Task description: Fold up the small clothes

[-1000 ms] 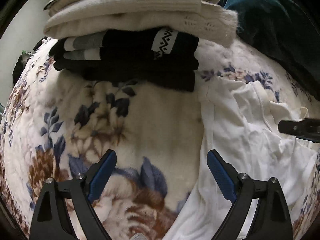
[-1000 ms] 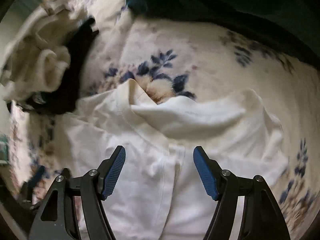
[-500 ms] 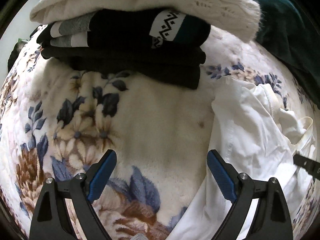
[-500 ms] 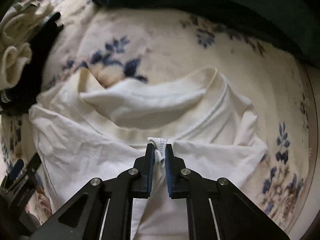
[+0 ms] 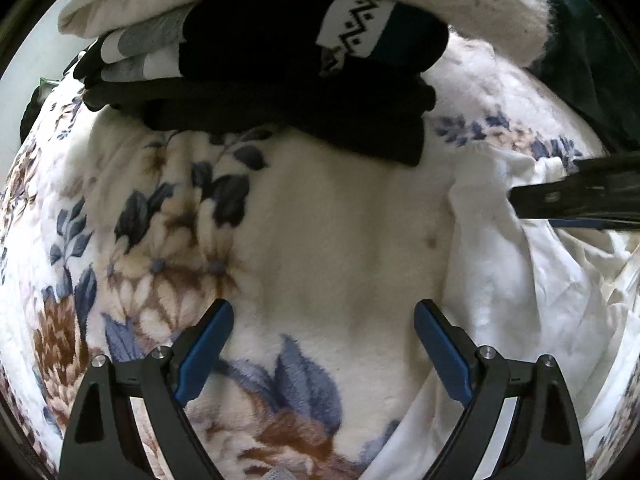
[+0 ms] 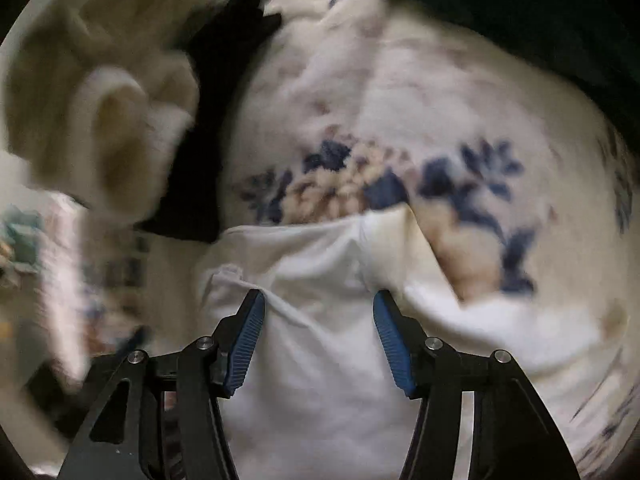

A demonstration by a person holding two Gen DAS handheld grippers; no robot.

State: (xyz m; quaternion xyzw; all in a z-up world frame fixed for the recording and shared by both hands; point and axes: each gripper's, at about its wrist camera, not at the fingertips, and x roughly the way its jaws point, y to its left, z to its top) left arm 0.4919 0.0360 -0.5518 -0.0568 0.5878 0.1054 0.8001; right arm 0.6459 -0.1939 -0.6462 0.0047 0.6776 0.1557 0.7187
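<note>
Blue-padded right tongs (image 6: 319,332) had parted again after pinching the white garment (image 6: 320,392) half a second before; they stood wide over it, holding nothing. The left tongs (image 5: 323,346) stayed spread wide and empty above the floral blanket (image 5: 320,240), having crept closer to the folded stack (image 5: 288,92) of dark and cream clothes. The garment (image 5: 520,300) lay rumpled just right of the left tongs, its left edge running along bare blanket. Between that edge and the stack, open blanket remained. A dark teal cloth (image 6: 540,20) bordered the far side.
</note>
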